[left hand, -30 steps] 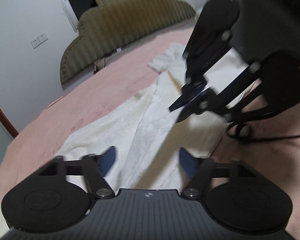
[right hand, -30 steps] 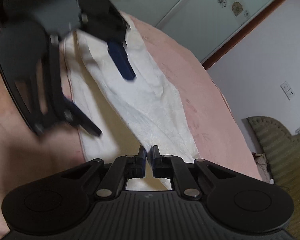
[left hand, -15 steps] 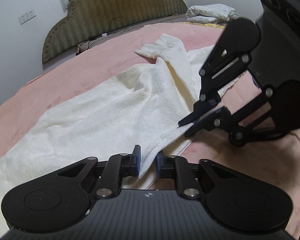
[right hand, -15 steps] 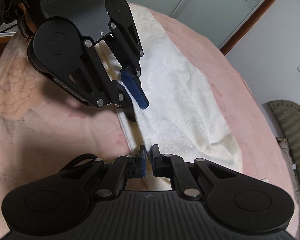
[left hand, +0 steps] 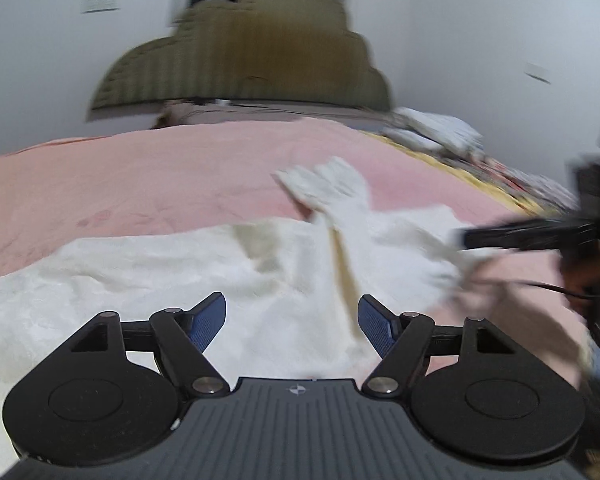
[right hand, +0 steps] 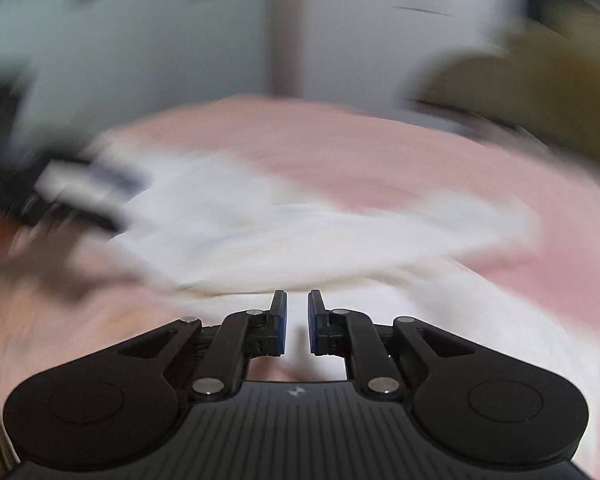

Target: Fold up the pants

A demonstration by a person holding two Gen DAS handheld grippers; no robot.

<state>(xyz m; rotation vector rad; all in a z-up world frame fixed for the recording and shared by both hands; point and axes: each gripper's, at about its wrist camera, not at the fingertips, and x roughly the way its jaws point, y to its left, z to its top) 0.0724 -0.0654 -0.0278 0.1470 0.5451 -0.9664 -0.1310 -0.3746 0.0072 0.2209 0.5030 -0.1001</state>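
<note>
Your left claw (left hand: 292, 326) is released, its blue pads (left hand: 206, 320) spread wide above the pants (left hand: 172, 280), touching no cloth that you can see. The pants lie stretched across the pink bed (left hand: 140, 176), one leg (left hand: 328, 188) trailing off toward the headboard (left hand: 244, 60), with a fold ridge running down the middle between your pads. That spread looks like a way to straddle the ridge or the near edge for a new grip. Your right claw (right hand: 297, 322) is nearly clenched, a narrow gap between its pads (right hand: 280, 320); white cloth fills the gap in that blurred view, so it is probably grasping the pants, though the pinch itself is not sharp enough to be sure. From the left view the right claw (left hand: 524, 236) sits at the far right edge of the cloth, where the fabric bunches toward it, which fits a hold on a hem or waistband corner. The fold looks barely begun: the cloth is wrinkled and mostly a single spread. Watch for the free leg dragging unevenly if only one side is held.
</note>
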